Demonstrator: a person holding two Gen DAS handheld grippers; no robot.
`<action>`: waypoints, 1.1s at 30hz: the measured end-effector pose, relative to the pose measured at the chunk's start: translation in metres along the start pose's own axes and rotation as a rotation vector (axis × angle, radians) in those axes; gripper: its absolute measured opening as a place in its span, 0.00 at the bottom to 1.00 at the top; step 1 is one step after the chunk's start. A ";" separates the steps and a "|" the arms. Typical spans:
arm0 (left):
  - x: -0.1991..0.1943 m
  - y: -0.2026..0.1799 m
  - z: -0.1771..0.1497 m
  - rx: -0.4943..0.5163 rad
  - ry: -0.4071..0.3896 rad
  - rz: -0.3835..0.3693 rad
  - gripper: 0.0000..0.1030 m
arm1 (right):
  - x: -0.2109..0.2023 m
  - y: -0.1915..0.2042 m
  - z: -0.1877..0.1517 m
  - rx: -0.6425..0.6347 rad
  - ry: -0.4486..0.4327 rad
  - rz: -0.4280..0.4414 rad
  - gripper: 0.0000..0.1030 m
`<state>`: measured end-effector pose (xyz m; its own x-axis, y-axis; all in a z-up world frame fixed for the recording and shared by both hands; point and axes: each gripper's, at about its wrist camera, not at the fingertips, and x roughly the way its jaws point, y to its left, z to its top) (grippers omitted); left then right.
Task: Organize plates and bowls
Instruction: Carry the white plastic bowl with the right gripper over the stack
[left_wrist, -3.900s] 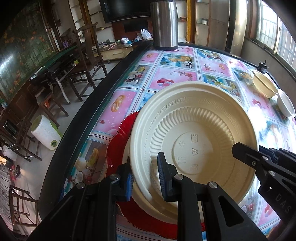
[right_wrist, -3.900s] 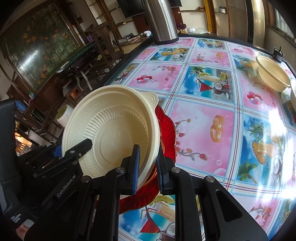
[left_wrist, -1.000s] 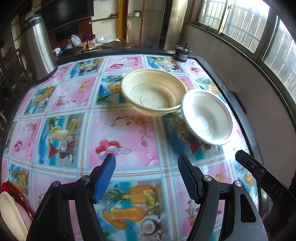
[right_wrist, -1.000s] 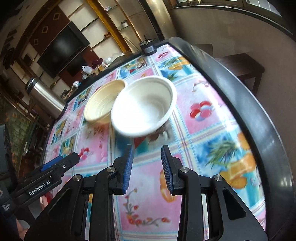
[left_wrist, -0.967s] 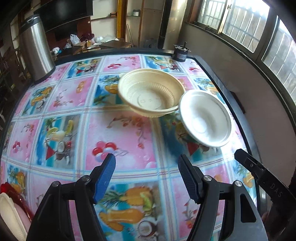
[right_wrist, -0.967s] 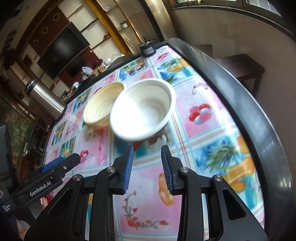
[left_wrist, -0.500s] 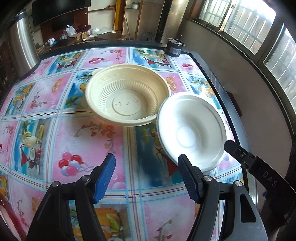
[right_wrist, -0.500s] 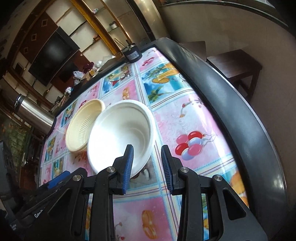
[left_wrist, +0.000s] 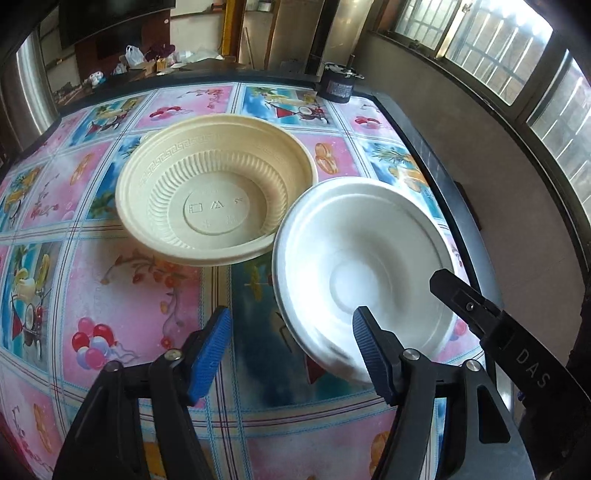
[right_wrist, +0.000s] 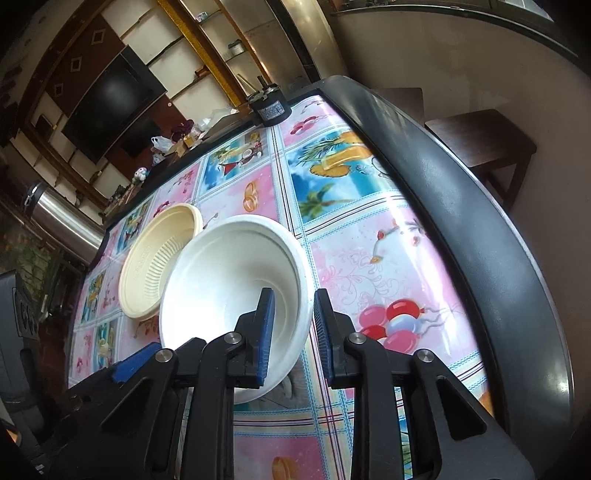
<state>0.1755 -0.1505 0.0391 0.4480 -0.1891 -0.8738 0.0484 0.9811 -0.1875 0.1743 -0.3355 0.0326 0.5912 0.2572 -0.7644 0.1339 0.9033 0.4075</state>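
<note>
On the glossy, picture-tiled worktop (left_wrist: 155, 288), a ribbed cream plastic bowl (left_wrist: 216, 199) sits left of a smooth white foam bowl (left_wrist: 364, 273), their rims touching. The left gripper (left_wrist: 291, 347) hovers wide open, holding nothing. The right gripper (right_wrist: 293, 325) straddles the white bowl's near rim, fingers slightly parted, not clamped. The thin, light rim could slip or buckle when pinched, and the bowl could skid toward the nearby worktop edge.

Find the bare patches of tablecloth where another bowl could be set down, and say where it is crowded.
Free: the pink squares between the cream bowl and the left gripper, and the strip between the white bowl and the table's black rim. Crowded: where both bowls' rims meet, and where the right gripper straddles the white bowl's rim.
</note>
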 end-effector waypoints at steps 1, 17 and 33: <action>0.002 -0.001 0.000 0.008 0.005 0.001 0.48 | 0.000 -0.001 -0.001 0.001 0.000 0.003 0.16; -0.005 0.006 -0.021 0.057 0.035 -0.010 0.26 | -0.013 0.018 -0.027 -0.083 0.023 -0.003 0.13; -0.067 0.054 -0.090 0.095 -0.057 0.125 0.26 | -0.050 0.065 -0.117 -0.105 0.030 0.072 0.14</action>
<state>0.0674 -0.0886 0.0468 0.5058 -0.0655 -0.8602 0.0719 0.9968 -0.0336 0.0603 -0.2490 0.0384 0.5716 0.3312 -0.7507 0.0072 0.9128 0.4082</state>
